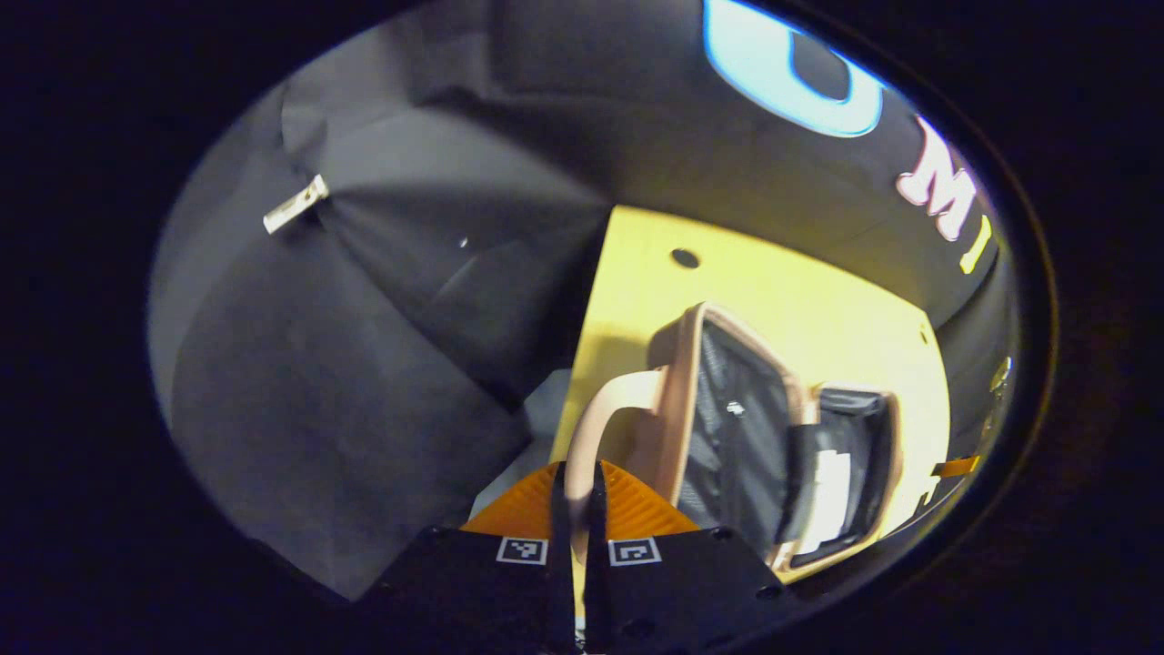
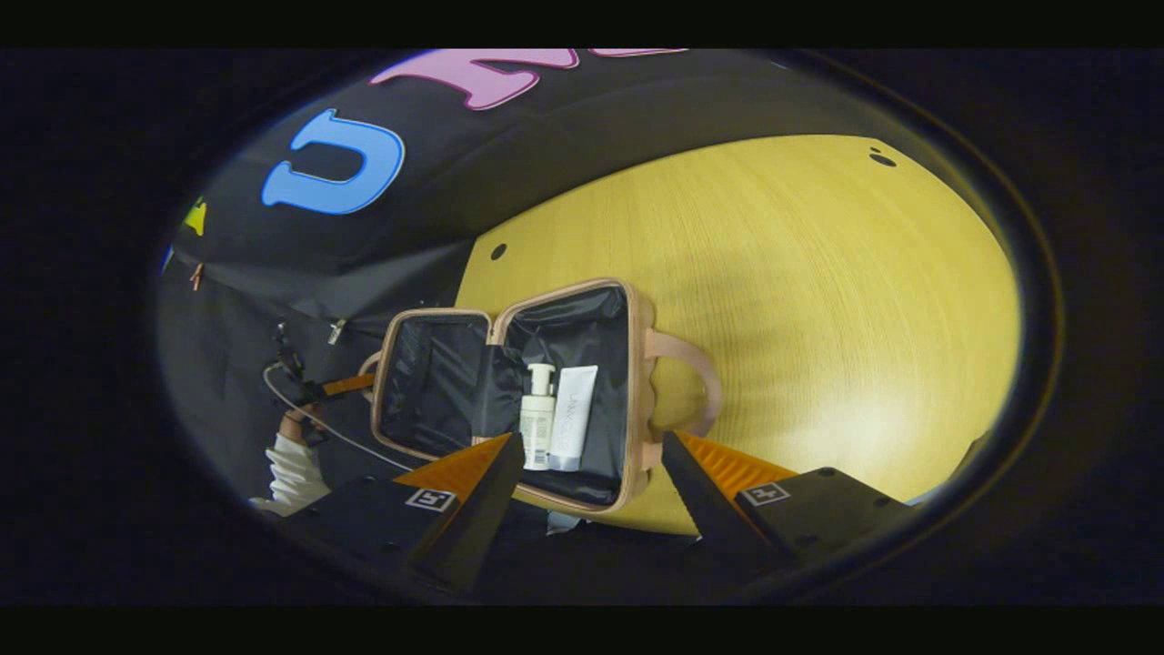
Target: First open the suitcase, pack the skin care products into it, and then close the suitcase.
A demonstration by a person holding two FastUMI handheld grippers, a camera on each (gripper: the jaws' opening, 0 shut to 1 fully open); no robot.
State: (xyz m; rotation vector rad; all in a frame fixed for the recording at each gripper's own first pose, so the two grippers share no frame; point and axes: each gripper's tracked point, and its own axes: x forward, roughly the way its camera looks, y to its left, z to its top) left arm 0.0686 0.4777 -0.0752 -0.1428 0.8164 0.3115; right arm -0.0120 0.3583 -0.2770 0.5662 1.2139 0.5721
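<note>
A pink suitcase (image 2: 637,382) lies open on the yellow table (image 2: 818,273), both halves lined in black. In its right half lie a white pump bottle (image 2: 537,414) and a white tube (image 2: 575,418), side by side. My right gripper (image 2: 592,437) hangs open above the case's near edge, one finger on each side of the two products, touching nothing. My left gripper (image 1: 578,468) is shut on the pink handle (image 1: 596,423) of the mesh-lined half (image 1: 737,428), which stands tilted up. In the right gripper view the left gripper (image 2: 346,386) sits at the case's far left side.
A hand with a white sleeve (image 2: 289,466) holds the left gripper, a cable trailing from it. A second pink handle (image 2: 696,382) sticks out on the case's right side. The table has small round holes (image 2: 498,251). Black cloth walls close in behind and beside the table.
</note>
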